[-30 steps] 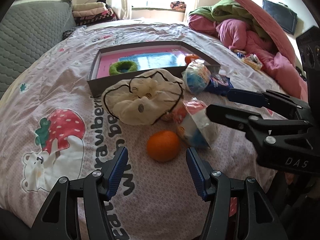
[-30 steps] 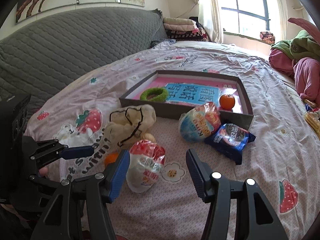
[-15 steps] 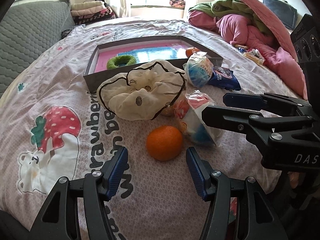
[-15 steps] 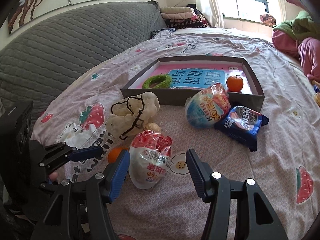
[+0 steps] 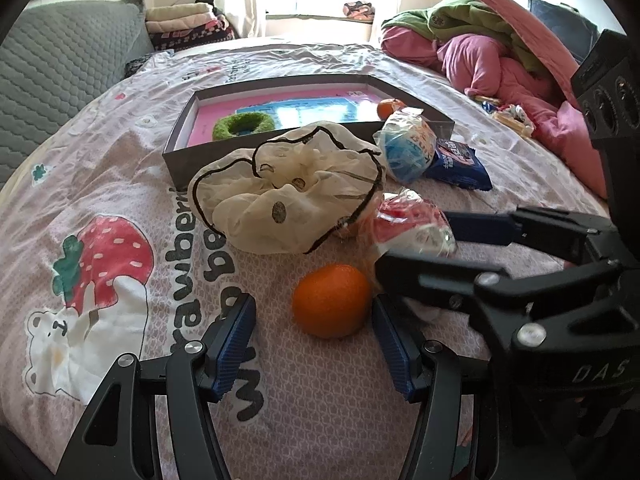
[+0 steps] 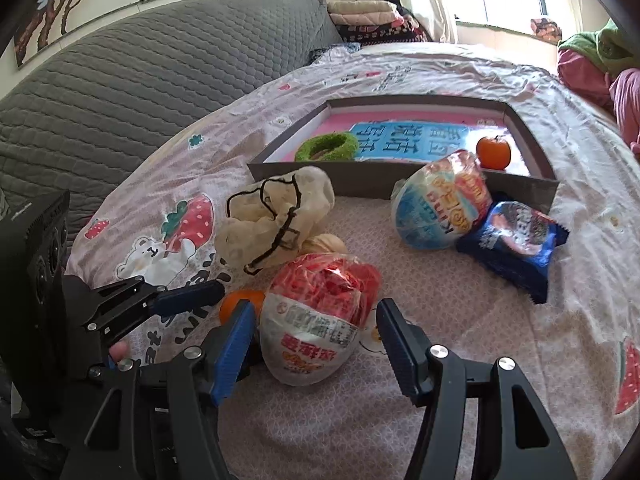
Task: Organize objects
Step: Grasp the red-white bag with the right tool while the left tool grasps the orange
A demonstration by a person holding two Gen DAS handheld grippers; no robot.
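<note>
An orange (image 5: 330,300) lies on the strawberry-print bedsheet just ahead of my left gripper (image 5: 314,344), which is open; its blue pads flank the fruit without touching it. Right beside it lies a red-and-white snack bag (image 6: 316,320), between the pads of my right gripper (image 6: 316,340). Those jaws are opening and small gaps show on both sides of the bag. The left wrist view shows the right gripper (image 5: 424,244) reaching in over that bag (image 5: 412,224). In the right wrist view the left gripper (image 6: 216,304) is beside the orange (image 6: 240,302).
A grey box (image 5: 272,148) with a pink floor holds a green ring (image 5: 243,125) and a small orange (image 5: 387,108). In front of it lie a cream cloth with black trim (image 5: 288,192), a blue-white snack bag (image 5: 408,148) and a dark blue packet (image 5: 460,164). Pink bedding (image 5: 500,64) is piled at the right.
My right gripper has sunk and come closer around the red-and-white bag, and its jaws stand wider. The left gripper has stayed by the orange.
</note>
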